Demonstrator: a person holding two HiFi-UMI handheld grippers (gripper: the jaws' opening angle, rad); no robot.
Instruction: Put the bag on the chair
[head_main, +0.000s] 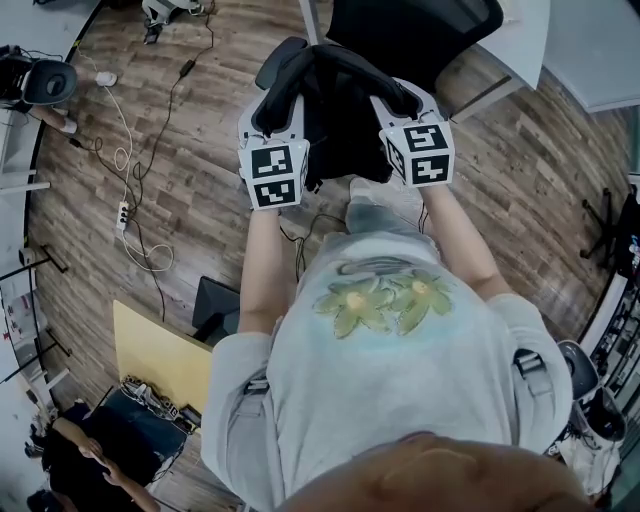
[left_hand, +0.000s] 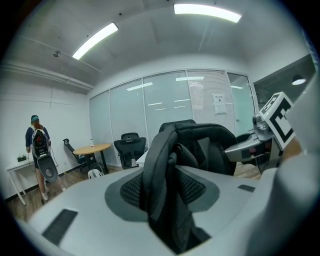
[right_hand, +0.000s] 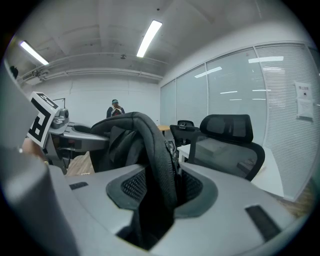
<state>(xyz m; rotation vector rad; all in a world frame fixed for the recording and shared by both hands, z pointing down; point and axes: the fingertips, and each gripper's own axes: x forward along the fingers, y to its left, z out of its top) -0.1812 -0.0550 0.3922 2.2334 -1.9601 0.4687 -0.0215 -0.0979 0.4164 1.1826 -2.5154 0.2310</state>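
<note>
The bag (head_main: 335, 120) is a black backpack that hangs between my two grippers, above the wooden floor. My left gripper (head_main: 278, 85) is shut on one of its padded straps (left_hand: 160, 170), which runs up between the jaws. My right gripper (head_main: 400, 100) is shut on the other strap (right_hand: 157, 165) in the same way. The chair (head_main: 420, 30), a black mesh office chair, stands just beyond the bag at the top of the head view. It also shows to the right in the right gripper view as the chair (right_hand: 230, 140). Most of the bag's body is hidden behind the straps.
A white desk (head_main: 525, 40) stands beside the chair. Cables and a power strip (head_main: 122, 215) lie on the floor at left. A yellow board (head_main: 160, 355) and a person (head_main: 80, 460) are at lower left. Another person (left_hand: 39, 145), a round table (left_hand: 92, 148) and a second chair (left_hand: 130, 145) stand farther off.
</note>
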